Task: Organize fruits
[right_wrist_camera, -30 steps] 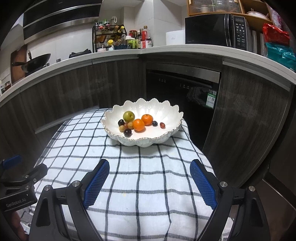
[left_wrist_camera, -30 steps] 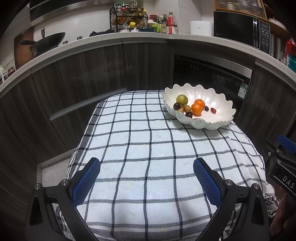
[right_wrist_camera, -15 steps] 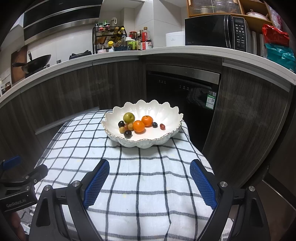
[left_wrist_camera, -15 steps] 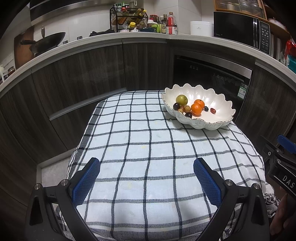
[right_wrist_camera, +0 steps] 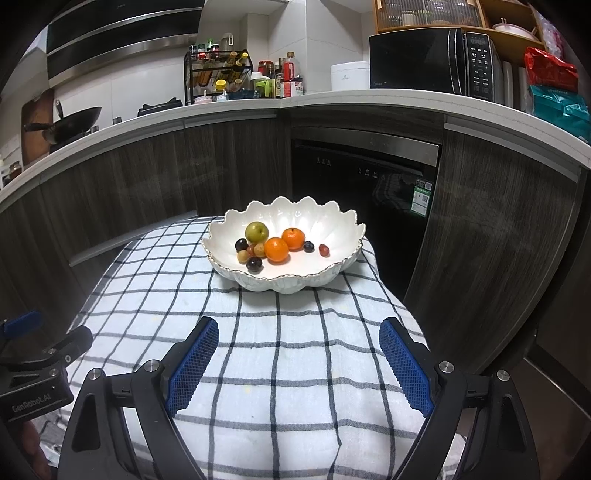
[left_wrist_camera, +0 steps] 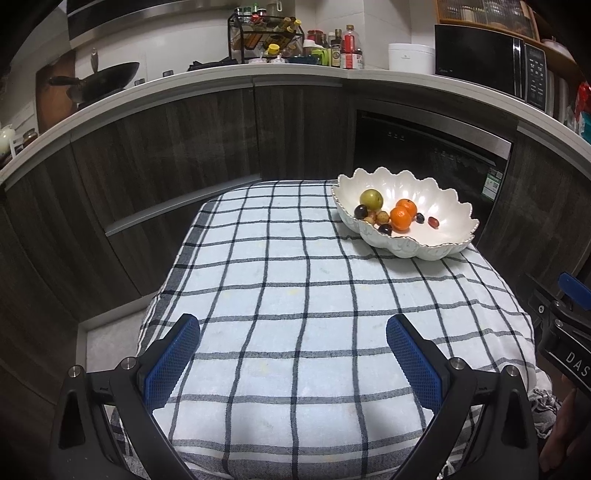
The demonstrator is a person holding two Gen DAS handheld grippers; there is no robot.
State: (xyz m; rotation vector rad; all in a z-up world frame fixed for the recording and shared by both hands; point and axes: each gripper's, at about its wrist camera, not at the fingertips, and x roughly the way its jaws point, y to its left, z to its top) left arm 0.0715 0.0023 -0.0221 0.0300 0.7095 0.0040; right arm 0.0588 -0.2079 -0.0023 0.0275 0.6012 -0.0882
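A white scalloped bowl [left_wrist_camera: 447, 218] [right_wrist_camera: 332, 236] stands at the far right corner of a checked cloth. It holds a green-yellow fruit [left_wrist_camera: 371, 198] [right_wrist_camera: 256, 232], two oranges [left_wrist_camera: 400, 218] [right_wrist_camera: 276, 250] and several small dark and pale fruits [right_wrist_camera: 254, 263]. My left gripper [left_wrist_camera: 293, 341] is open and empty, low over the near part of the cloth. My right gripper [right_wrist_camera: 298, 341] is open and empty, in front of the bowl and well short of it.
The checked cloth [left_wrist_camera: 295, 280] covers a small table. Dark cabinets and a dishwasher [right_wrist_camera: 365, 192] stand close behind it. The counter above carries a wok [left_wrist_camera: 99, 77], a spice rack [left_wrist_camera: 266, 33] and a microwave [right_wrist_camera: 432, 61]. Each gripper shows at the edge of the other's view.
The right wrist view has drawn slightly closer to the bowl. The left gripper has barely moved. Both stay open.
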